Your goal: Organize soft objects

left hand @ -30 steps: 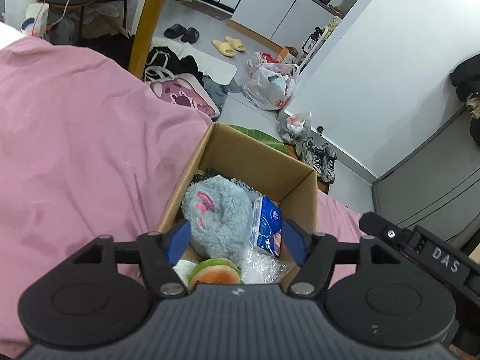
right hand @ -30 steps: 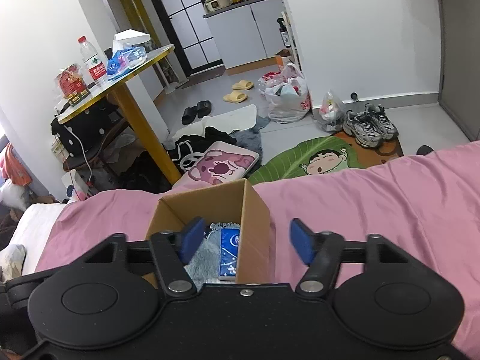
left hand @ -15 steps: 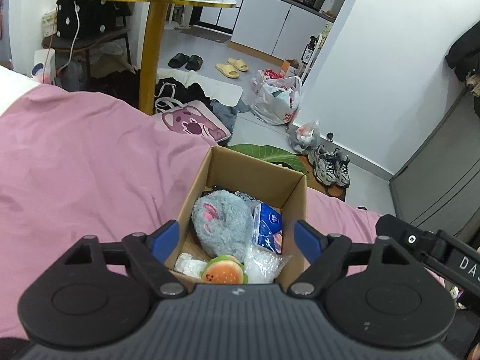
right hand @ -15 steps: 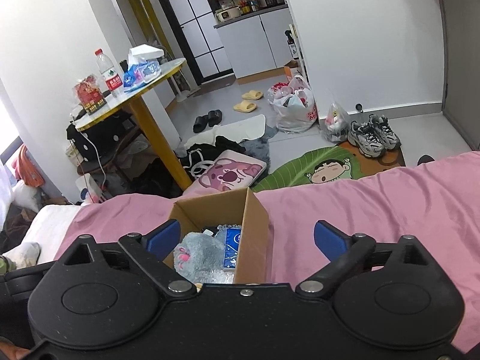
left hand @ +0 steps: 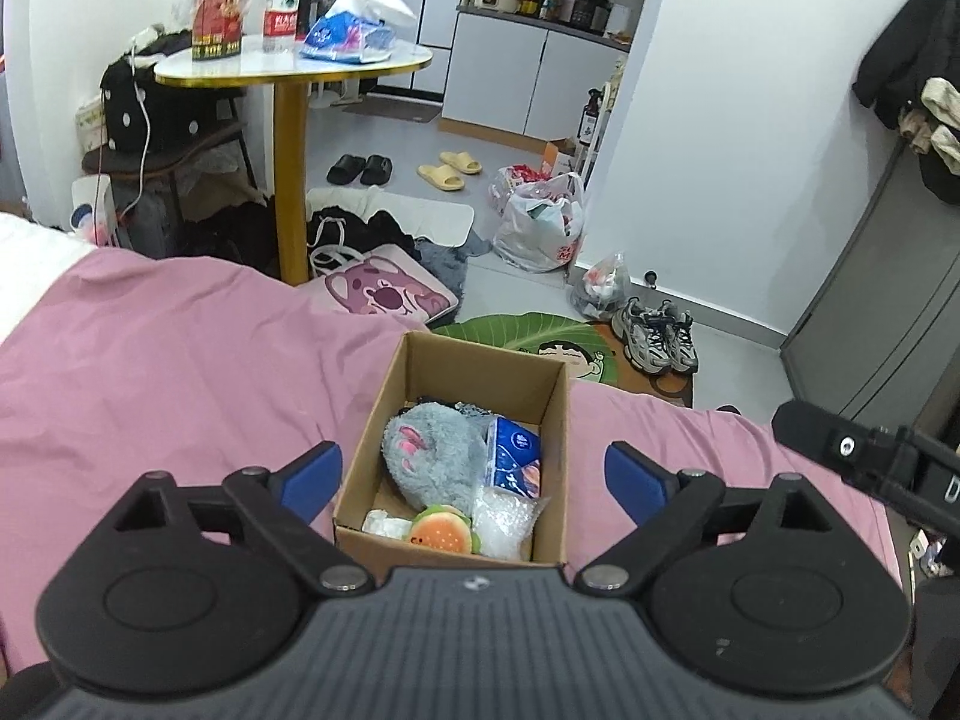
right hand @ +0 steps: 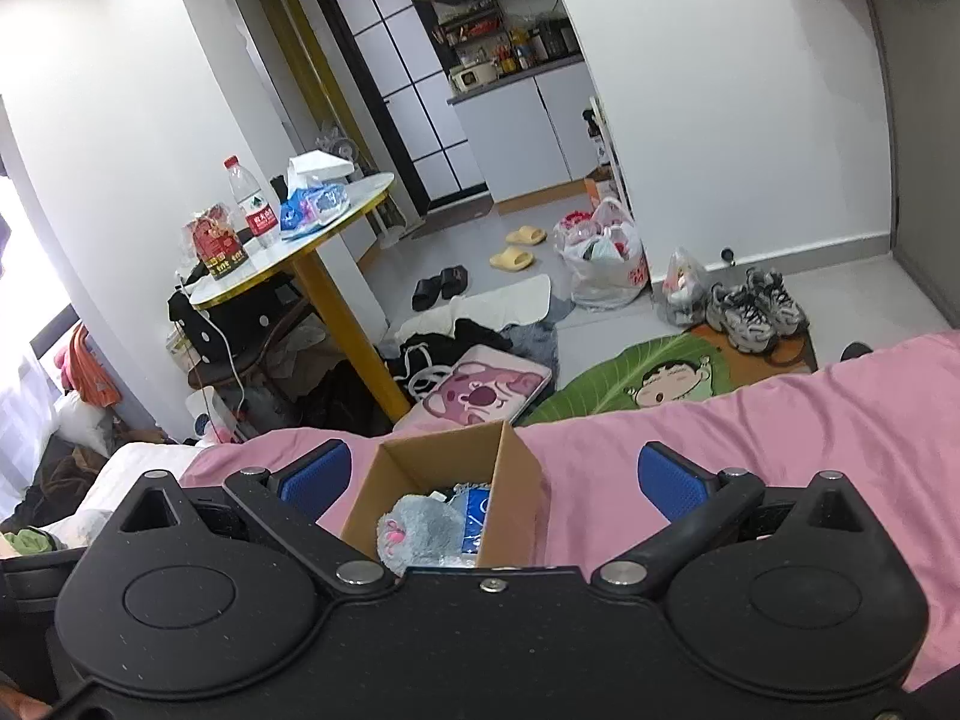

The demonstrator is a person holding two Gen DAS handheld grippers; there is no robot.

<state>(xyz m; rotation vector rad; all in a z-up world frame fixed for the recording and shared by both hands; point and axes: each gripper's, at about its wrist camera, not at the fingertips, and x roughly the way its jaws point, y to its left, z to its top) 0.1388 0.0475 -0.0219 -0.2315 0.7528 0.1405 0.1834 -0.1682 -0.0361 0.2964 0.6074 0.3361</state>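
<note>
An open cardboard box [left hand: 558, 396] stands on the pink bedsheet [left hand: 180, 384]. It holds a grey plush paw [left hand: 429, 456], a blue tissue pack [left hand: 513, 459], a burger plush [left hand: 441, 534] and clear plastic wrap [left hand: 501, 525]. My left gripper [left hand: 474, 471] is open and empty, above and behind the box. My right gripper [right hand: 489, 474] is open and empty, also above the box [right hand: 510, 510], where the paw [right hand: 420, 531] shows. The right gripper's body [left hand: 870, 456] shows at the right of the left wrist view.
Beyond the bed edge the floor holds a pink bear bag [left hand: 384, 294], a green leaf mat [left hand: 540, 342], sneakers [left hand: 657, 336], plastic bags [left hand: 540, 228] and slippers. A round yellow-legged table [left hand: 294, 66] carries a bottle and tissues. A grey cabinet [left hand: 870, 324] stands right.
Both grippers have risen and drawn back from the box and opened wider. The box now looks smaller and more of the room shows.
</note>
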